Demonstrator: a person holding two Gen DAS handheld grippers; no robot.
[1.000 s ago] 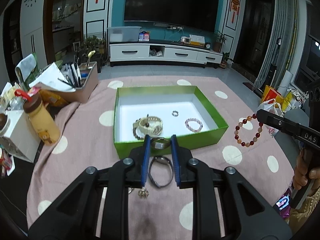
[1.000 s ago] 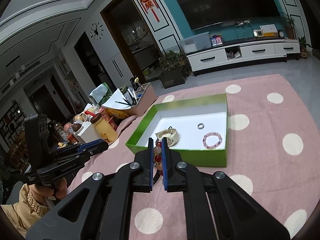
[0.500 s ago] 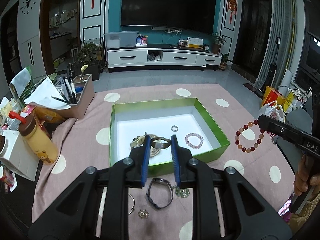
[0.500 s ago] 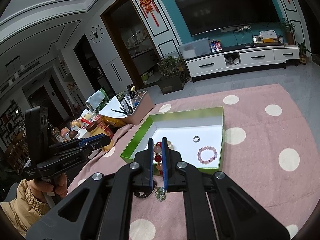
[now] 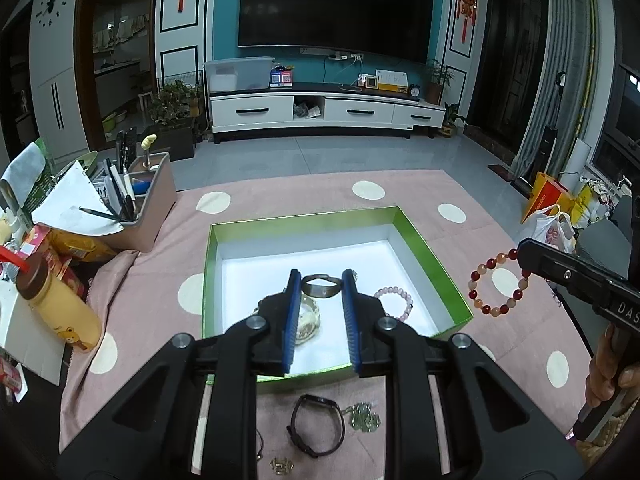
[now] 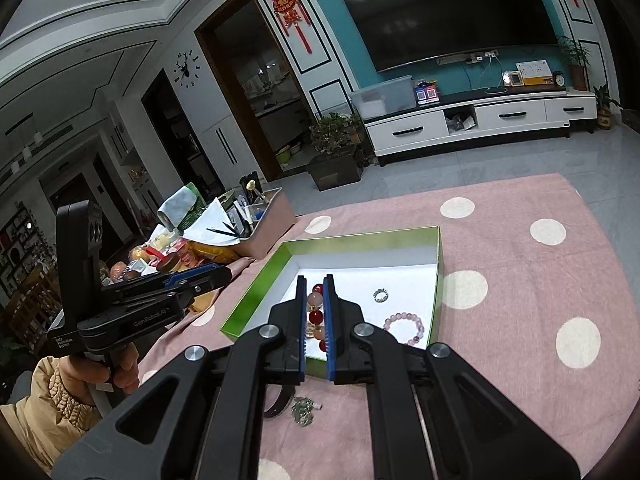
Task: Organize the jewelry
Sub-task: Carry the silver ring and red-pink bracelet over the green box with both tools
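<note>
The left hand-held gripper [image 5: 322, 284] pinches a dark metal bangle [image 5: 321, 285] between its blue pads, held above the green box [image 5: 436, 264] on the pink dotted cloth [image 5: 152, 280]. The right hand-held gripper [image 6: 315, 286] is pressed together on a red and orange bead bracelet [image 5: 498, 284], which hangs in the air just off the box's right wall. Inside the box lie a pale pink bead bracelet [image 5: 394, 302], a small ring [image 6: 381, 295] and a cream watch [image 5: 307, 320]. On the cloth in front of the box lie a black wristband [image 5: 316, 426] and a small chain [image 5: 364, 418]
</note>
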